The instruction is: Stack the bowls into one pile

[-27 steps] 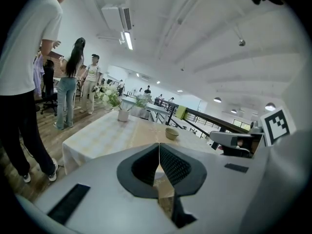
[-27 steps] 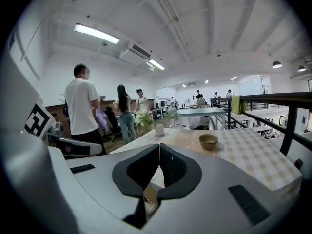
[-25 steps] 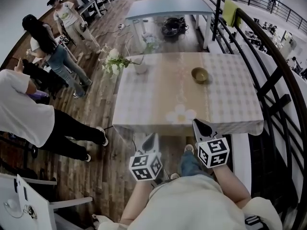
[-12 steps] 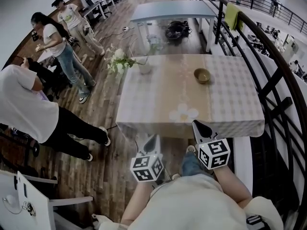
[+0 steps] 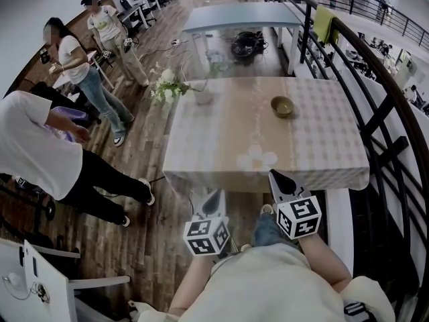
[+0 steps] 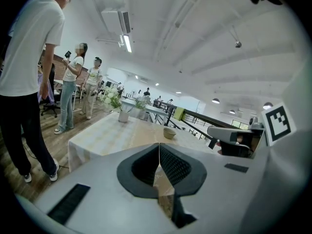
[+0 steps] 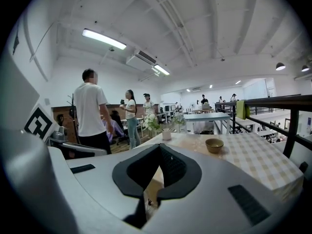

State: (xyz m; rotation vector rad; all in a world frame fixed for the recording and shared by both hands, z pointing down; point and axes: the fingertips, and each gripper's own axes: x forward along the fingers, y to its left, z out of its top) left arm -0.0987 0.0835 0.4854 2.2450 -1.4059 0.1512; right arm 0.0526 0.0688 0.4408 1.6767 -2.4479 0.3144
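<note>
A single olive-brown bowl (image 5: pixel 282 105) stands on the far right part of the checked tablecloth (image 5: pixel 322 146); no other bowl shows. The same bowl (image 6: pixel 169 133) appears small in the left gripper view, and the bowl (image 7: pixel 214 145) shows right of centre in the right gripper view. My left gripper (image 5: pixel 214 197) hangs below the table's near edge, jaws shut and empty. My right gripper (image 5: pixel 277 178) sits just at that near edge, also shut with nothing in it. Both grippers are far short of the bowl.
A vase of white flowers (image 5: pixel 199 92) stands at the table's far left corner. A white flower-shaped mat (image 5: pixel 255 158) lies near the front edge. Three people (image 5: pixel 40 153) stand on the wooden floor at left. A black railing (image 5: pixel 382 119) runs along the right. Another table (image 5: pixel 234 15) stands behind.
Both grippers have stayed almost where they were. The person in jeans at the left has stepped further back, and the person in the white shirt has shifted an arm.
</note>
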